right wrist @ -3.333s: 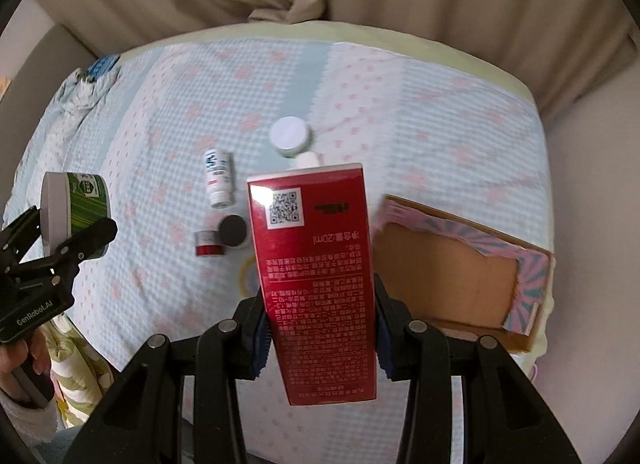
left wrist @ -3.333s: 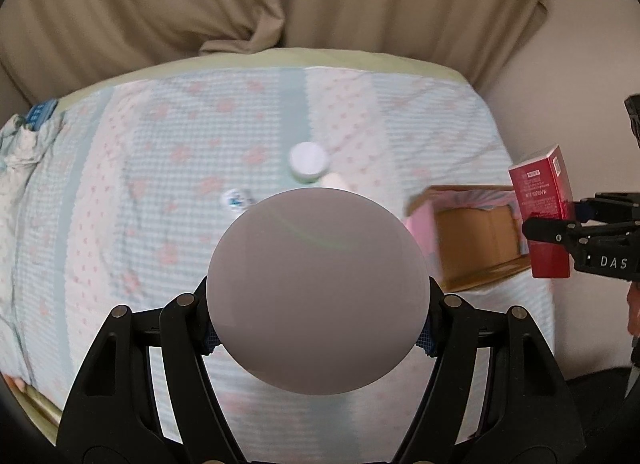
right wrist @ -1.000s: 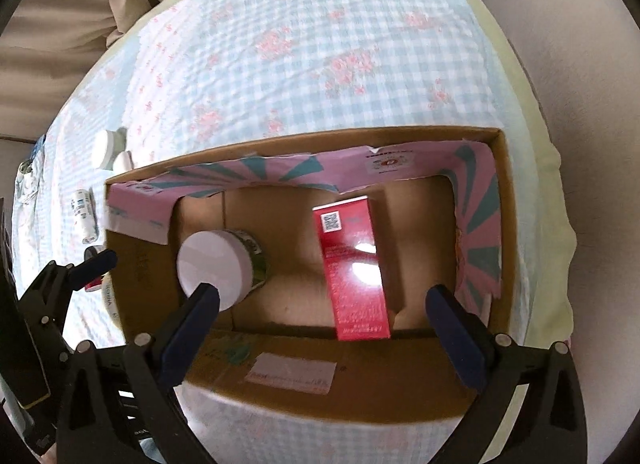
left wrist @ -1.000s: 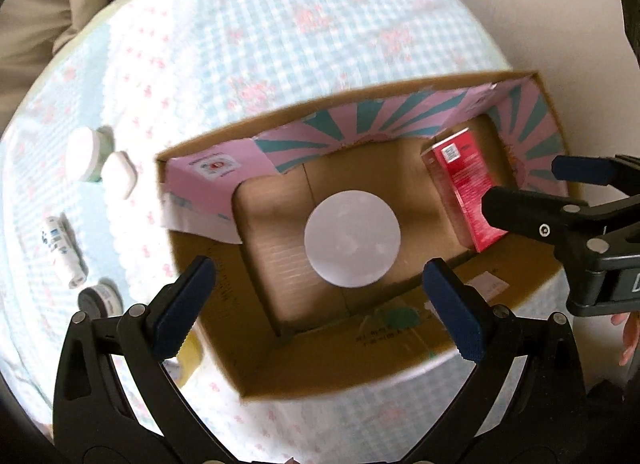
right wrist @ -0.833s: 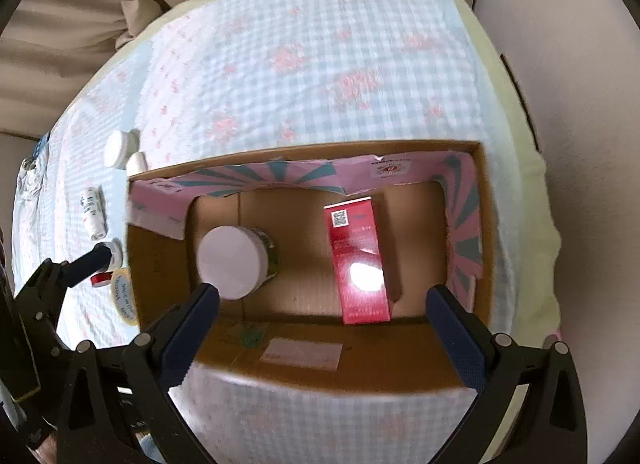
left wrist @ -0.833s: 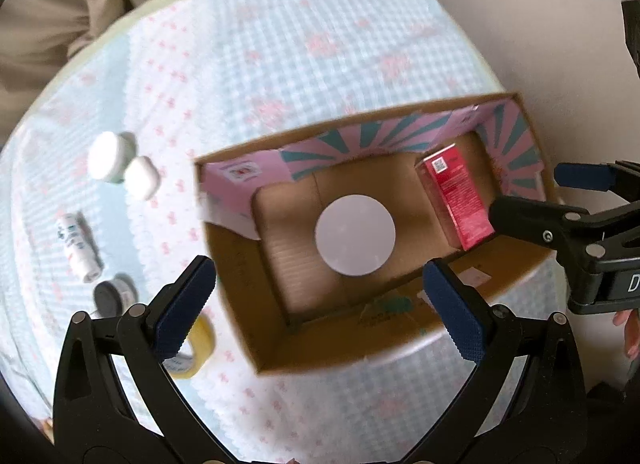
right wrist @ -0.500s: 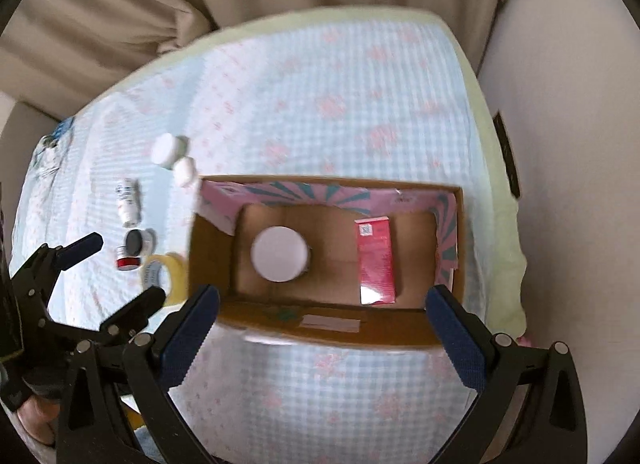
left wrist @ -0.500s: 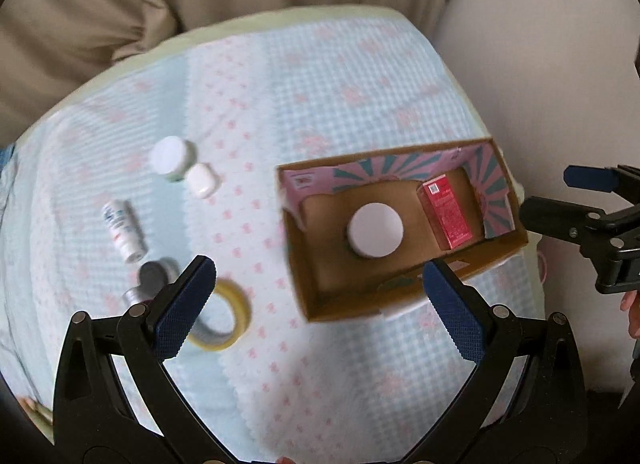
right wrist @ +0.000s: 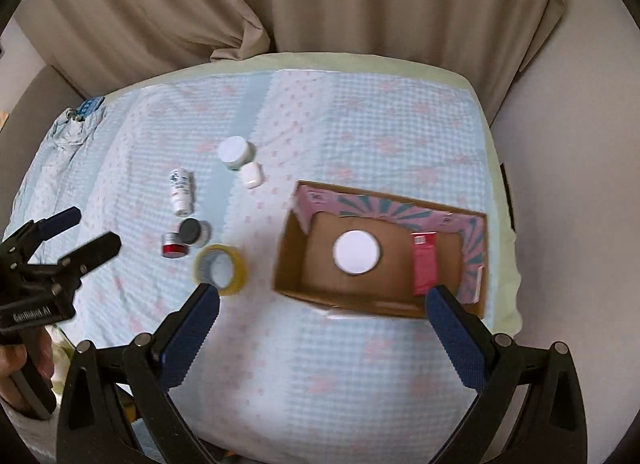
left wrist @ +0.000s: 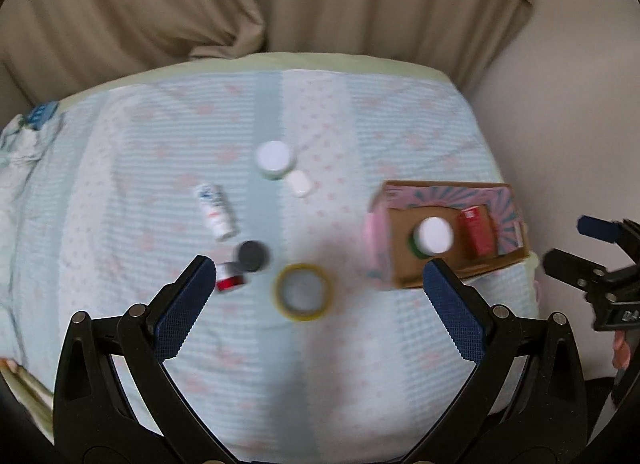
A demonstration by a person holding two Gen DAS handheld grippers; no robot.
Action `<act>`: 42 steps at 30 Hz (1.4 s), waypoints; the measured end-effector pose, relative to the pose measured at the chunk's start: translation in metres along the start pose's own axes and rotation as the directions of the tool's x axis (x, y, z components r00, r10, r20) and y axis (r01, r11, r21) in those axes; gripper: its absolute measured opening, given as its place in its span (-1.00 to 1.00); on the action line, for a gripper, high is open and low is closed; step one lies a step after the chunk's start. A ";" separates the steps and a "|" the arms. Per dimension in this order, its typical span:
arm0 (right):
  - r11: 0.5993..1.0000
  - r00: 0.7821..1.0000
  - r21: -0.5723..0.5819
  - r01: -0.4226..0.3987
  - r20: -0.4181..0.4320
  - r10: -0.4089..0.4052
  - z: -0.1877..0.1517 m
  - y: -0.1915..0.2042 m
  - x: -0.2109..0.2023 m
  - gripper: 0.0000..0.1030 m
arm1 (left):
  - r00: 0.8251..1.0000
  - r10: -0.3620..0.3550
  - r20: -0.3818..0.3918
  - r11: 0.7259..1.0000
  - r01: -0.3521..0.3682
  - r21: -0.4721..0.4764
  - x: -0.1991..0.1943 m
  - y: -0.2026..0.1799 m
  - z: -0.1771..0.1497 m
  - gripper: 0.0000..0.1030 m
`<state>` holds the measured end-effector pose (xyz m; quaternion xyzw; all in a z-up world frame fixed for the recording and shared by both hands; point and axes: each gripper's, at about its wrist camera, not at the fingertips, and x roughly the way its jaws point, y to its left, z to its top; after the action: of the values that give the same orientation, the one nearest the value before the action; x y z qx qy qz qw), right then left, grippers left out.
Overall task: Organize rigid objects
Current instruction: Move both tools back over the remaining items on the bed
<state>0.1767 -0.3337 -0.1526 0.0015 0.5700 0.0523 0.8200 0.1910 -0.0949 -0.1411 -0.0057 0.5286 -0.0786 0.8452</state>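
Your left gripper (left wrist: 314, 286) has released its white-lidded jar (right wrist: 356, 251) and your right gripper (right wrist: 322, 322) its red carton (right wrist: 425, 262); both now sit in the cardboard box (right wrist: 296, 264). Both hang spread wide and empty, pulled back high. That makes 2 items boxed, with 6 left on the bedspread (right wrist: 360, 136), the tape roll (right wrist: 221, 270) nearest.

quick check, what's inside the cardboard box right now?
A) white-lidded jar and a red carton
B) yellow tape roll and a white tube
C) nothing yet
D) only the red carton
A: the right wrist view shows the white-lidded jar and the red carton side by side on the floor of the cardboard box, while the yellow tape roll lies outside on the cloth.
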 end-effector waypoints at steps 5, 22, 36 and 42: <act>0.998 0.998 0.036 -0.053 0.021 0.052 -0.001 0.052 -0.001 1.00 | 0.999 0.037 -0.019 0.999 -0.037 -0.012 -0.008 0.063 0.003 1.00; 0.989 0.999 0.148 -0.005 -0.034 0.010 0.039 0.199 0.080 1.00 | 0.994 -0.025 -0.105 0.999 0.023 -0.029 0.069 0.206 0.074 1.00; 0.970 0.987 0.242 0.019 -0.158 0.020 0.044 0.230 0.211 0.99 | 0.933 -0.088 -0.349 0.959 -0.016 -0.284 0.235 0.231 0.066 0.97; 0.967 0.980 0.256 -0.009 -0.188 0.059 0.048 0.232 0.265 0.93 | 0.904 -0.090 -0.418 0.952 -0.046 -0.304 0.295 0.226 0.062 0.85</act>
<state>0.2933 -0.0771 -0.3689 0.1111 0.6490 -0.0072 0.7525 0.4021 0.0826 -0.3978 -0.1253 0.7062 -0.0046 0.6968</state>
